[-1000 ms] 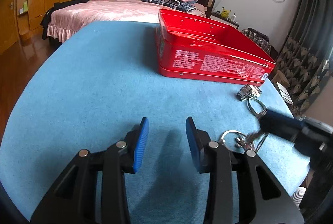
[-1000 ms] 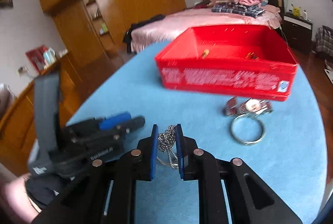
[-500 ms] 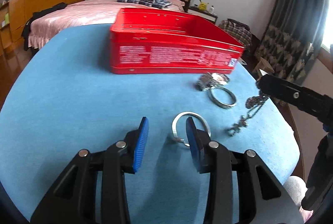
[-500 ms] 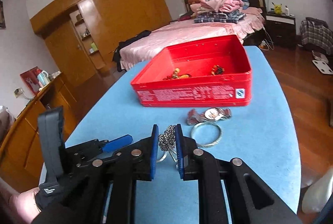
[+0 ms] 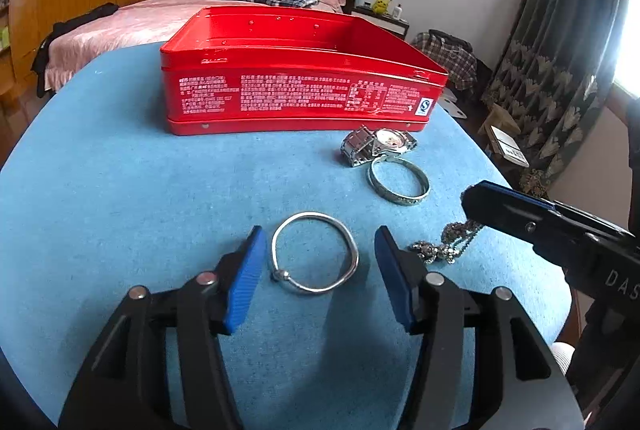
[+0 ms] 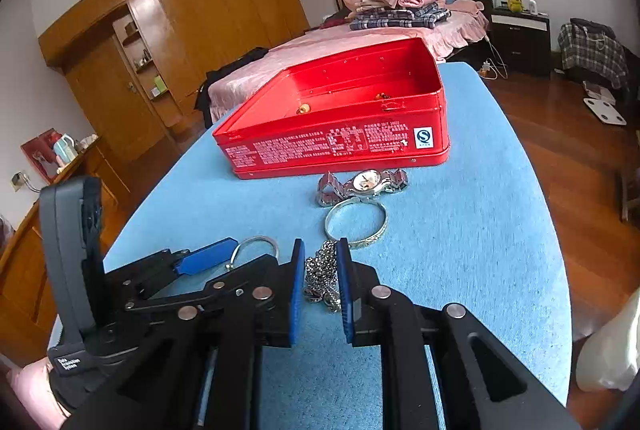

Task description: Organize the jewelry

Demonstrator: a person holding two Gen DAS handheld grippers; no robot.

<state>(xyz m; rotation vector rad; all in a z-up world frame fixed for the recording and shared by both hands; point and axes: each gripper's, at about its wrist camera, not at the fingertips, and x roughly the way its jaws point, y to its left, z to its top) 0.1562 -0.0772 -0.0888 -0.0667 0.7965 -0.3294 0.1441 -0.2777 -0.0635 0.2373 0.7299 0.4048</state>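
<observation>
My left gripper (image 5: 318,250) is open, its blue pads either side of a thin silver bangle (image 5: 314,257) lying on the blue table. My right gripper (image 6: 320,270) is shut on a silver chain necklace (image 6: 320,276), whose pendant end (image 5: 434,252) rests on the table. A wide engraved bangle (image 5: 399,181) and a silver watch (image 5: 378,144) lie in front of the open red tin box (image 5: 296,86). In the right wrist view the box (image 6: 340,134) holds small gold pieces (image 6: 304,108).
The blue round table (image 5: 120,190) drops off at its right edge to a wooden floor (image 6: 580,158). A pink bed (image 6: 360,38) with folded clothes stands behind the table. Wooden wardrobes (image 6: 180,22) line the left wall.
My left gripper has swung right and opened wider, now straddling the thin bangle. My right gripper has kept the necklace and lowered it, so the pendant lies on the table.
</observation>
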